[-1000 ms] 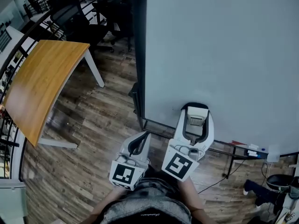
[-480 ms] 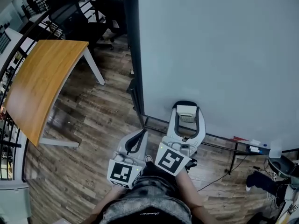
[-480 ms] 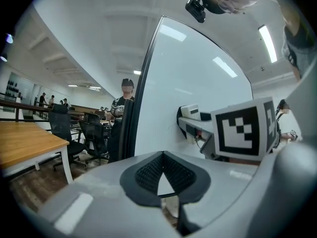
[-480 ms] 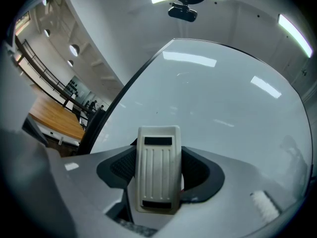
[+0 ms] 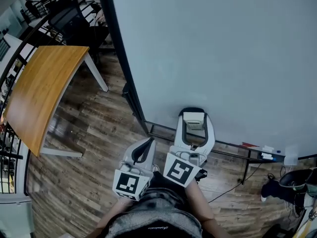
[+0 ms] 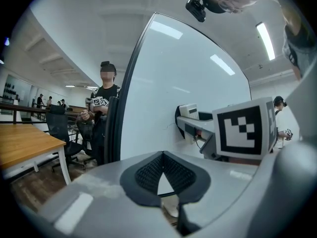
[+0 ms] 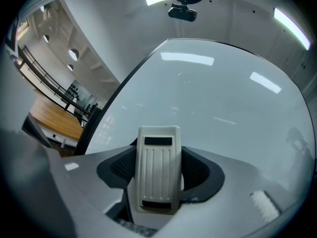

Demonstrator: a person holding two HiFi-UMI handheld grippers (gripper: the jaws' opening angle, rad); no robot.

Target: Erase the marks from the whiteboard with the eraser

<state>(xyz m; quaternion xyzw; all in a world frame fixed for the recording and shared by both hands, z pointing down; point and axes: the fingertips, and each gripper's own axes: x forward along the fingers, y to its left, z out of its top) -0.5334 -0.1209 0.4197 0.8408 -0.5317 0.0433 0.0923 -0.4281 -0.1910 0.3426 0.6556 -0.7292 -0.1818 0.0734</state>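
The whiteboard fills the right of the head view, and its surface looks nearly blank; I can make out only faint thin strokes in the gripper views. My right gripper is shut on a white ribbed eraser, held up against the board's lower part. In the right gripper view the eraser sits between the dark pads, facing the whiteboard. My left gripper hangs lower and to the left, shut with nothing in it. From there I see the right gripper's marker cube beside the whiteboard.
A wooden table stands on the plank floor at the left. Office chairs are behind it. The board's bottom ledge holds small items at the right. A person stands by the board's left edge.
My right gripper with the eraser has shifted a little left along the board's lower part. The head view has swung, so the board's edge sits further left. The left gripper has barely moved.
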